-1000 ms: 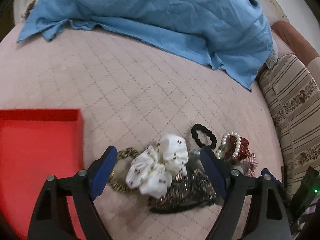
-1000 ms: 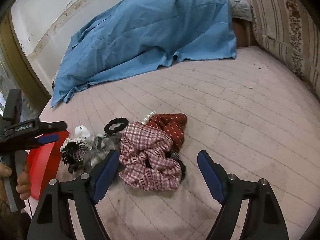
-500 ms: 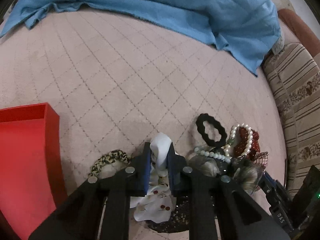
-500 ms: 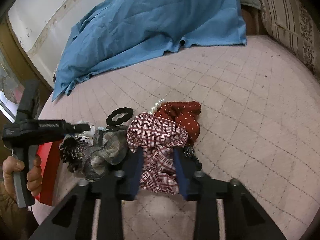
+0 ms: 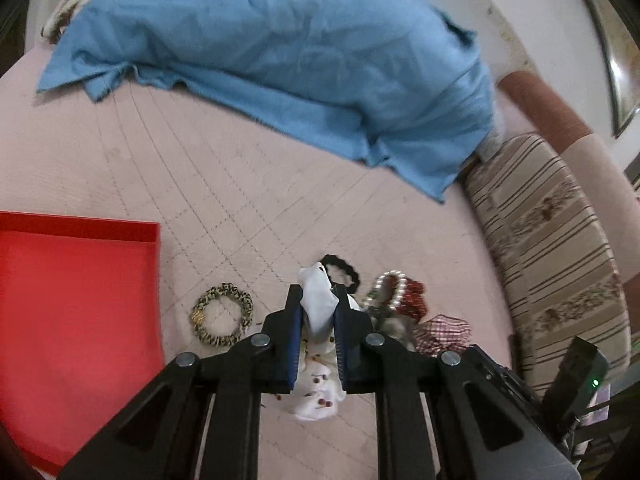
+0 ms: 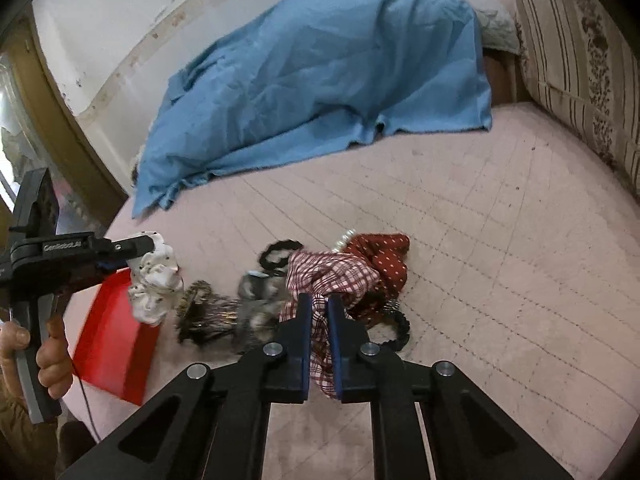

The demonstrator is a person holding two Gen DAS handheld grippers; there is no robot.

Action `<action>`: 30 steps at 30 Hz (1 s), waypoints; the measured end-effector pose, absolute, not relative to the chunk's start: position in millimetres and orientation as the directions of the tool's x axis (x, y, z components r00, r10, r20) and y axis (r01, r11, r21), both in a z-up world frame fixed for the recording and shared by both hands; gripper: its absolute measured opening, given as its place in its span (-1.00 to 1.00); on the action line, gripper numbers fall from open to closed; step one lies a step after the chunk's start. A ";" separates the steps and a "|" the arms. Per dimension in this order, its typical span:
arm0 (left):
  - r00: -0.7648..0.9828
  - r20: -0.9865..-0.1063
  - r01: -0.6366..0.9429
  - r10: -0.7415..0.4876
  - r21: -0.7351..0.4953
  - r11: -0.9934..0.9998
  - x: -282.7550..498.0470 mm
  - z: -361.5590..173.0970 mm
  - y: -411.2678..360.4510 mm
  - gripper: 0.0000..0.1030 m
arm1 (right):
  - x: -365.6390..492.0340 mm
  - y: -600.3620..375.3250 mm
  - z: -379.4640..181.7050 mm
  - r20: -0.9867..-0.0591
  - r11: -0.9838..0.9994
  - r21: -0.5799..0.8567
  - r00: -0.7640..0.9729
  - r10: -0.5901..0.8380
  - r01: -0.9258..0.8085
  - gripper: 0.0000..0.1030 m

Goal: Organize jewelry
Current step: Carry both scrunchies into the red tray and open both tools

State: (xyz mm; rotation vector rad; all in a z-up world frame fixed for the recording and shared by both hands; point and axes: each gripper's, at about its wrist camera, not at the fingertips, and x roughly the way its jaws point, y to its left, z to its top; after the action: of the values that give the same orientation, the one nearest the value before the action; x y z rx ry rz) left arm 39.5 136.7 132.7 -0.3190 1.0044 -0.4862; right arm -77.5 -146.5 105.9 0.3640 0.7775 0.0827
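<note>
My left gripper (image 5: 317, 294) is shut on a white scrunchie with small red dots (image 5: 318, 308) and holds it lifted off the bed; it also shows in the right wrist view (image 6: 154, 280). My right gripper (image 6: 319, 304) is shut on a red-and-white checked scrunchie (image 6: 328, 276), still among the pile. A red tray (image 5: 76, 312) lies at the left, also in the right wrist view (image 6: 116, 344). A leopard-print scrunchie (image 5: 222, 316) lies alone beside the tray. A pearl bracelet (image 5: 394, 292), a black scrunchie (image 5: 344, 268) and a red dotted scrunchie (image 6: 380, 256) lie in the pile.
A crumpled blue blanket (image 5: 280, 48) covers the far part of the pink quilted bed (image 5: 180, 160). A striped cushion (image 5: 552, 248) lines the right side. Dark glittery and grey scrunchies (image 6: 224, 312) lie between the grippers. The left gripper body (image 6: 60, 256) is held by a hand.
Both grippers closed on their scrunchies. The left one has lifted the white scrunchie up out of the pile, uncovering the leopard-print scrunchie. The right one has pulled the checked scrunchie up slightly.
</note>
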 end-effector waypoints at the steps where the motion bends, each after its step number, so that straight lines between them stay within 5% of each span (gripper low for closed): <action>1: 0.457 -0.714 0.245 -0.531 -0.473 0.847 33.0 139.4 142.6 -0.73 | -80.8 -145.0 110.6 -0.664 0.933 0.355 0.717 0.211 0.055 -0.83; 16: 0.606 -0.685 0.094 -0.404 -0.443 0.891 10.3 148.1 274.4 -0.73 | -72.8 -56.4 163.8 -0.641 0.918 0.377 0.682 0.353 -0.120 -0.83; 30: 0.636 -0.749 -0.086 -0.183 -0.305 0.948 62.2 95.3 360.2 -0.72 | 33.8 111.6 126.1 -0.735 0.897 0.338 0.516 0.441 -0.285 -0.82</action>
State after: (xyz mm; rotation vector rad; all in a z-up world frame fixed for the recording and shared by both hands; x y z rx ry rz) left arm 62.2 360.2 95.3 -0.3285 0.8837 -0.0568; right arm 33.8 111.6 126.1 0.1836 0.9327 0.4387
